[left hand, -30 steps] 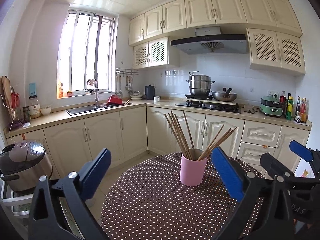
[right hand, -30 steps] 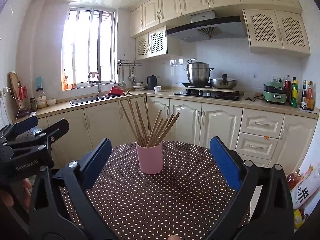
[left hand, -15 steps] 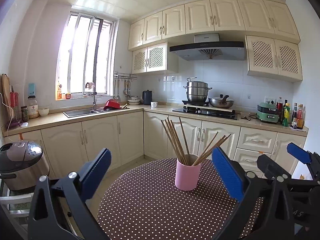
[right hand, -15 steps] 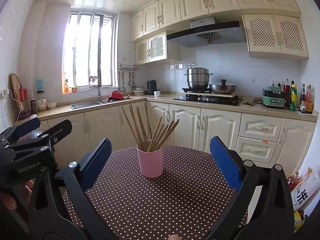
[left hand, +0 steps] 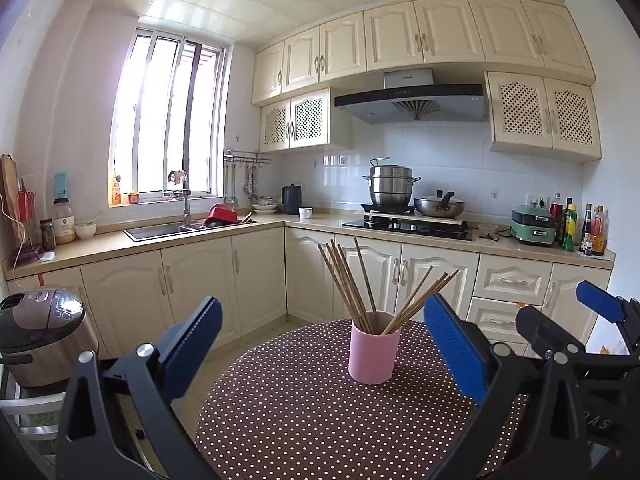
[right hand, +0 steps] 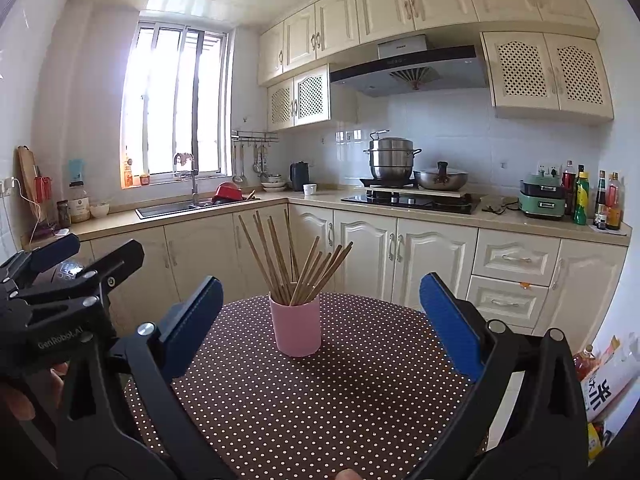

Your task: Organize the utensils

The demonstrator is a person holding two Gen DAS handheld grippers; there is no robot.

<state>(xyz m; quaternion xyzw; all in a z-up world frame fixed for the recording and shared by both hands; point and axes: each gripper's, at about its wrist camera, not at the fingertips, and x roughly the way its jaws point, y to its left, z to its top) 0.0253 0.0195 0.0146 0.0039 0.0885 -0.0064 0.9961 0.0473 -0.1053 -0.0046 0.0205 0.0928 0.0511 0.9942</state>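
A pink cup [left hand: 374,354] stands on a round table with a brown polka-dot cloth [left hand: 304,420]. Several wooden chopsticks [left hand: 360,284] stand in it, fanned out. The cup also shows in the right wrist view [right hand: 296,326] with its chopsticks [right hand: 292,260]. My left gripper [left hand: 324,344] is open and empty, held back from the cup. My right gripper [right hand: 320,320] is open and empty, also short of the cup. The right gripper shows at the right edge of the left wrist view [left hand: 560,320]. The left gripper shows at the left edge of the right wrist view [right hand: 76,260].
A rice cooker [left hand: 40,332] stands low at the left of the table. Kitchen cabinets [left hand: 256,276] and a counter with a sink [left hand: 160,230] and stove [left hand: 408,224] run behind. A printed bag and bottle [right hand: 600,376] sit low at the right.
Both grippers have drawn back and up a little, so the cup looks smaller and lower on the table. Both stay open and empty.
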